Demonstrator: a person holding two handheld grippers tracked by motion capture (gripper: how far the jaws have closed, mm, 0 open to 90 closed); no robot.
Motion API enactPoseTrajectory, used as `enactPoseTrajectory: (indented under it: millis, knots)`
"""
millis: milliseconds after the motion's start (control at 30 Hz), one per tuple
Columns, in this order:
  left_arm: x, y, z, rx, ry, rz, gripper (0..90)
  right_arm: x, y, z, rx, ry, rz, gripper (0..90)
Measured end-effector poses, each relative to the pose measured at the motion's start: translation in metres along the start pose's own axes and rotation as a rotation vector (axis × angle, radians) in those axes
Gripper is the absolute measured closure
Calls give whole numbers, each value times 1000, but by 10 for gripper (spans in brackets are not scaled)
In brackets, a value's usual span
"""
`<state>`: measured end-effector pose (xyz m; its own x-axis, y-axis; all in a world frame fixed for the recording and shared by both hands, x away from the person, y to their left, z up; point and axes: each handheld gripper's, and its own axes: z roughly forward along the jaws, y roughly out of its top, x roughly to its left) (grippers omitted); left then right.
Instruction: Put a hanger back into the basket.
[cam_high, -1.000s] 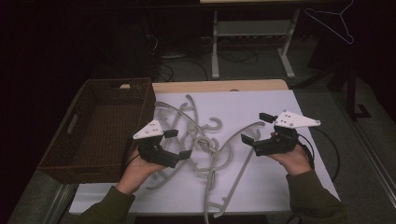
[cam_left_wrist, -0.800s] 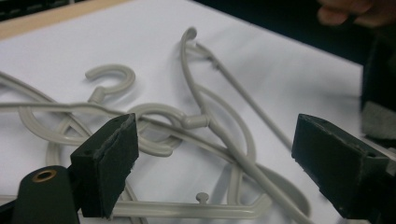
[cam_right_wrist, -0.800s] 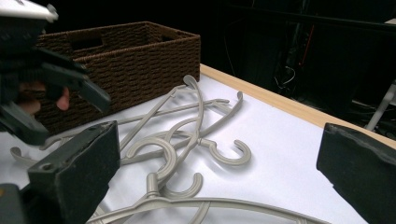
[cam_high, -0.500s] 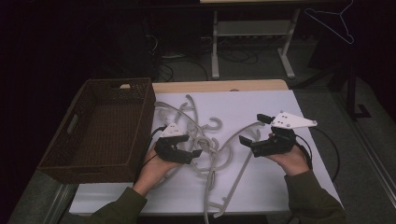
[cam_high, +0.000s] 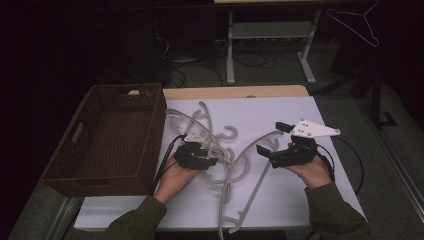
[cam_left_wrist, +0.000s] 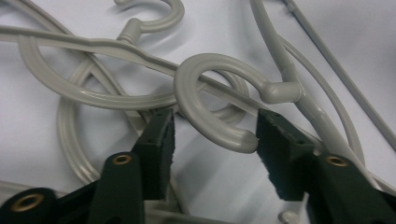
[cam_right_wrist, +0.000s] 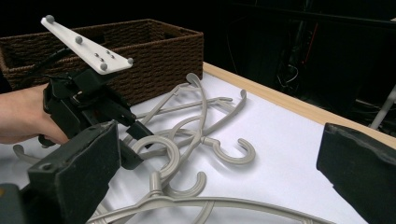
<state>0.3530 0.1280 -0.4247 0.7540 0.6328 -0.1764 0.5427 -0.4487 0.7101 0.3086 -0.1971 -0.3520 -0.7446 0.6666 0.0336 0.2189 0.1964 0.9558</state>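
Several grey plastic hangers (cam_high: 235, 165) lie tangled on the white table top (cam_high: 260, 112). My left gripper (cam_high: 212, 161) is low over the tangle, and its jaws have just been closing. In the left gripper view one hanger's hook (cam_left_wrist: 210, 130) sits between the two black pads (cam_left_wrist: 161, 140), close to both, with no clear squeeze on it. The right gripper view shows that left gripper (cam_right_wrist: 137, 147) at the same hook (cam_right_wrist: 161, 144). My right gripper (cam_high: 268, 138) hovers to the right of the pile, open wide, with nothing between its jaws (cam_right_wrist: 219, 149).
A dark wicker basket (cam_high: 150, 130) stands at the table's left, its wall close behind the left hand (cam_right_wrist: 154, 42). A wooden strip (cam_high: 235, 92) borders the table's far edge. Beyond it are metal table legs (cam_high: 230, 50) and a wire hanger (cam_high: 357, 22) in the dark.
The left hand has moved right and down onto the hanger tangle, and its jaws have narrowed around a hook. The right hand has stayed where it was.
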Motion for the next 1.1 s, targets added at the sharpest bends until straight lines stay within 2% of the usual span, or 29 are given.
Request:
enactPoseTrajectory:
  millis: [167,200,300,333,367,433,467,567,600,700,767,967,1000,1100]
  knots:
    - [2,1,3,10,-17,-22,581,0,0,0,0,0,0,0]
    - [2,2,3,4,-22,-41,592,0,0,0,0,1,0,0]
    - [1,5,3,0,-24,-53,607,0,0,0,0,0,-1,0]
    - [1,6,3,6,-27,-45,616,0,0,0,-1,1,-1,0]
    - [0,7,3,-8,-29,-60,624,0,0,0,-2,1,-1,0]
    - [1,8,2,-3,-29,-50,637,-1,0,0,-3,1,0,0]
    - [-1,11,1,-24,-31,-55,644,-1,0,0,-3,1,-1,0]
    - [-1,15,-2,-38,-33,-52,674,-1,0,-1,-5,1,5,0]
    - [-2,19,-5,-63,-42,-62,687,-1,0,-1,-4,1,6,0]
    - [-2,26,-10,-76,-49,-43,715,-1,0,-1,-5,2,7,0]
    - [-2,32,-13,-95,-54,-54,729,-1,0,0,-5,2,6,0]
    - [0,41,-18,-107,-75,-44,765,-1,0,-1,-5,2,6,0]
    - [2,45,-19,-112,-94,-38,765,-1,0,-1,-5,3,7,0]
    - [5,49,-19,-100,-81,-13,770,-1,0,-1,-7,1,10,0]
